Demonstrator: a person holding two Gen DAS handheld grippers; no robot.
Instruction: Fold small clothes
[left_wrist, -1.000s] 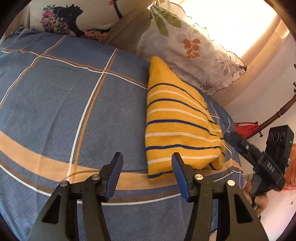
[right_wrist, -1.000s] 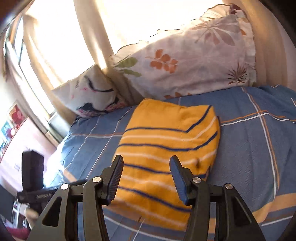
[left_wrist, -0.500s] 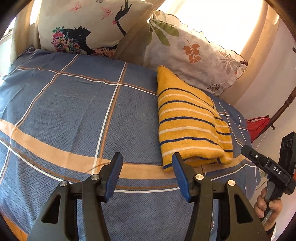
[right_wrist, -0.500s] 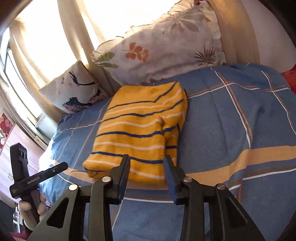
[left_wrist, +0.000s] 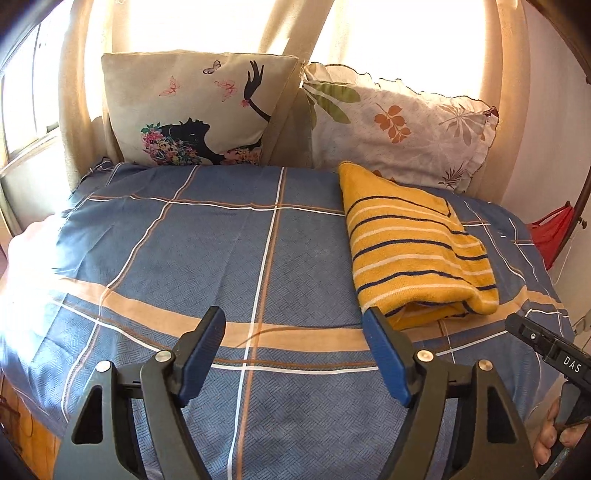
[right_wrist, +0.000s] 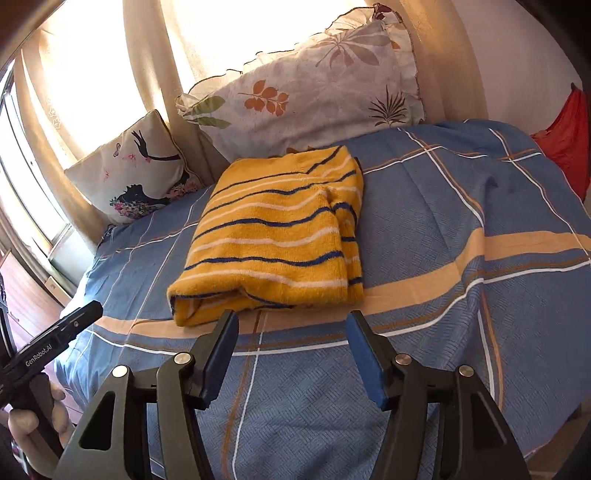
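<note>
A yellow garment with blue and white stripes (left_wrist: 410, 251) lies folded into a flat rectangle on the blue checked bedspread (left_wrist: 207, 243), on the right half of the bed near the leaf-print pillow. It also shows in the right wrist view (right_wrist: 280, 236). My left gripper (left_wrist: 293, 332) is open and empty, held above the bed's front part, left of the garment. My right gripper (right_wrist: 291, 339) is open and empty, just in front of the garment's near edge, apart from it.
A leaf-print pillow (left_wrist: 399, 129) and a cushion with a woman's silhouette (left_wrist: 192, 110) lean against the curtains at the head of the bed. A red cloth (right_wrist: 569, 133) hangs beyond the bed's right side. The other handheld gripper's body (left_wrist: 546, 350) shows at the lower right.
Both grippers have pulled back from the garment toward the bed's front edge. The right gripper's jaws have opened wider. The folded garment has stayed in place.
</note>
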